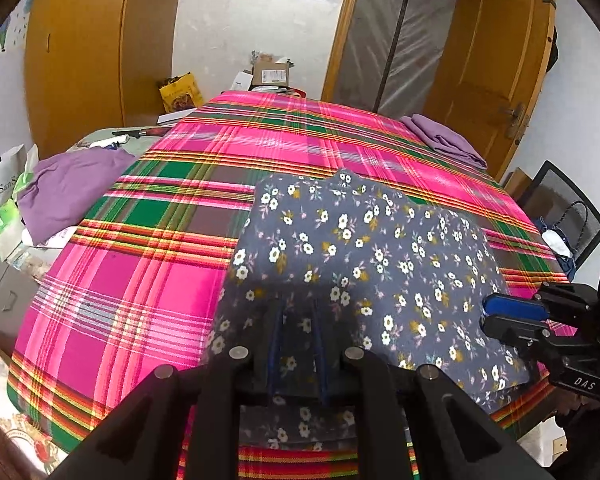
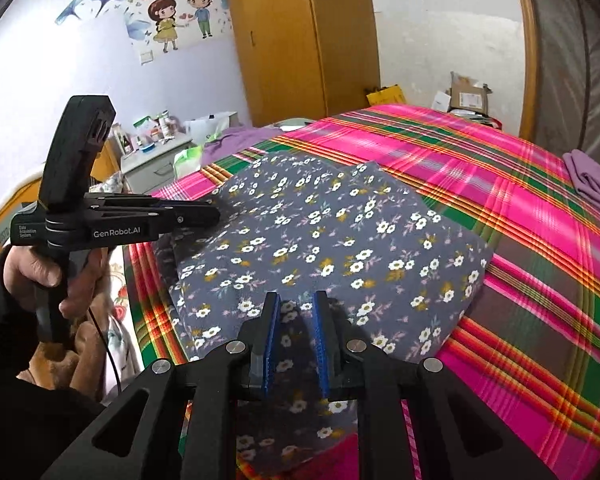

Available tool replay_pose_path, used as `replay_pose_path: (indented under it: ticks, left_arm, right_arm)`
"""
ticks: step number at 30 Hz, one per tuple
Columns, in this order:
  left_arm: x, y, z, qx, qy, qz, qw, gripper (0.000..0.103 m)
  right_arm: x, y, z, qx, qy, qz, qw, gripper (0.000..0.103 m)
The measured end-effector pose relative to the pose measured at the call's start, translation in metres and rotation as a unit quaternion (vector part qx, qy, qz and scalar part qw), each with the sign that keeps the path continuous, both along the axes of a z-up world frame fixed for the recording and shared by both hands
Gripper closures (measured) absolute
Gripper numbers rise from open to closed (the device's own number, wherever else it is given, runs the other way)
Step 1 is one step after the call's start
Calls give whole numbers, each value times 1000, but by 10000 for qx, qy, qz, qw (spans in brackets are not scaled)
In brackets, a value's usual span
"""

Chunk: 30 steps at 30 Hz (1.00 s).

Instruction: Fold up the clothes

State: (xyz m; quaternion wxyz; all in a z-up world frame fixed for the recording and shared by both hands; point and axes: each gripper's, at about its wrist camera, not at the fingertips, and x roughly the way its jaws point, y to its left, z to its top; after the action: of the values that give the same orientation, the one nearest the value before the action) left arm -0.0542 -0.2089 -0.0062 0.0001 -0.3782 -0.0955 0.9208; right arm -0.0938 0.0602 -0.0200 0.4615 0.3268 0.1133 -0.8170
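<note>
A dark blue-grey floral garment [image 1: 360, 248] [image 2: 320, 232] lies folded flat on the pink plaid bedspread [image 1: 140, 280] [image 2: 520, 240], near its front edge. My left gripper [image 1: 296, 320] [image 2: 216, 214] hovers over the garment's near left part and casts a shadow on it. Its jaws stand a little apart and pinch nothing. My right gripper [image 2: 296, 300] [image 1: 485, 315] is over the near right part. Its blue pads [image 2: 271, 332] are narrowly apart, and flat cloth shows in the gap. A hand [image 2: 32, 268] holds the left gripper's handle.
A folded purple cloth [image 1: 448, 140] [image 2: 592, 180] lies at the bed's far right and a crumpled purple one [image 1: 68, 188] [image 2: 236, 136] at its left side. Cardboard boxes [image 1: 270, 74] stand beyond the bed. A black chair [image 1: 560, 208] is on the right and a cluttered nightstand [image 2: 152, 156] on the left.
</note>
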Motion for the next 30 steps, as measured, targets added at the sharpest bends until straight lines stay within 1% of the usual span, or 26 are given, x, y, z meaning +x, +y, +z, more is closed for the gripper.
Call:
replay_pose_path:
  ticks: [6,9,11,13,15,17,19,22,24,27,30]
  left_arm:
    - [-10,-2,5,-169,3,73,9998,88]
    - [-20,-3,5,-305,-38,-4,9995,88]
    - [-29,-4,3,-358,-142,-79,9992,88]
    - [-36,-4,7,-428,-138,-153,9989,88]
    - [-44,-1,15,-566,-52,-261,9980,88]
    - [-56,0,21,-589,-5,-355,9976,88]
    - [-71,-2,22,-469,-91,-428,9979,88]
    - [-95,-10,13,-114,-346,-553,9978,88]
    - [-103,-16,7,209,-336,-659,9970,88]
    - [-99,-25,9,543,-325,-638,9960,88]
    - [-77,-32,14,613,-171,-566,9964,88]
  right_arm:
    - [-15,7,6,-28,19,-348,9994,84]
    - [-27,9,4,6,-77,-511,9987,84]
    - [-36,8,1,60,-205,-586,9981,84]
    - [-40,9,5,-14,-234,-666,9975,84]
    - [-43,8,13,11,-72,-726,9973,84]
    - [-51,5,19,49,38,-810,9967,84]
    - [-62,2,20,74,6,-934,9956,84]
    - [-77,-5,15,109,-169,-1018,9946,84]
    - [-86,-9,7,236,-295,-1090,9933,84]
    - [-88,-5,10,111,-363,-1120,9930,84]
    - [-80,6,19,-36,-344,-1174,9925,83]
